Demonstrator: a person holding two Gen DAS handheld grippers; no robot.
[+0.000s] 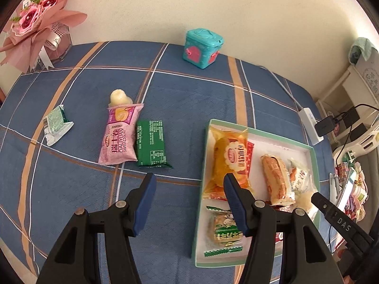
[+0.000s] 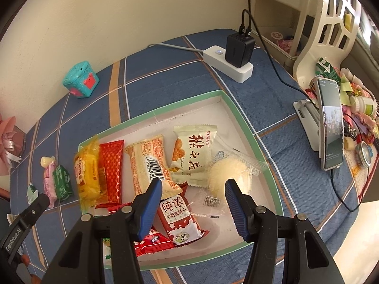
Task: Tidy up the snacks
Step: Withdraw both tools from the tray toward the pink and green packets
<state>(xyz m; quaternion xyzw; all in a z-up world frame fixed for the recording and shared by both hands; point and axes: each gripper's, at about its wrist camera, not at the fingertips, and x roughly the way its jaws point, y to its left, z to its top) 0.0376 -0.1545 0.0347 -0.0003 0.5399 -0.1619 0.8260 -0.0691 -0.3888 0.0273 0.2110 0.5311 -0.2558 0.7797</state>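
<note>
Blue plaid cloth (image 1: 189, 99) over a worktop against a cream wall; teal toy box (image 1: 202, 48) at the back, pink paper bouquet (image 1: 35, 23) in the far corner, white power strip (image 2: 227, 64) with a black charger near the right edge, phone on a stand (image 2: 330, 123) beyond it.

Snacks partly sorted. Already lying in the green-rimmed tray (image 2: 265, 146): yellow cake pack (image 1: 227, 158), red wafer (image 2: 111, 168), cream biscuit pack (image 2: 149, 163), white rice-cake pack (image 2: 194, 153), clear-wrapped puffed cake (image 2: 227, 175), red milk-biscuit pack (image 2: 177, 215), green-edged pack (image 1: 222, 232). Still loose on the cloth, left of the tray: pink Swiss-roll pack (image 1: 120, 137) with a pale jelly cup (image 1: 119, 98) touching its far end, dark green bar (image 1: 151, 142) just beside it, small green-and-white sachet (image 1: 56, 124) further left, apart.

Likely step: fetching a loose item with the left tool (image 1: 188, 187). Best done by lowering over the green bar across its narrow width, pinching wrapper and contents together, lifting clear of the pink pack alongside, then setting down in a bare patch of tray rather than on top of the stack.

Left tool: spread wide, empty, raised above the cloth by the tray's left rim, touching nothing. Right tool (image 2: 194, 189): likewise spread wide, grasping nothing, poised over the tray's middle above the milk-biscuit pack; contact with any wrapper not evident.
</note>
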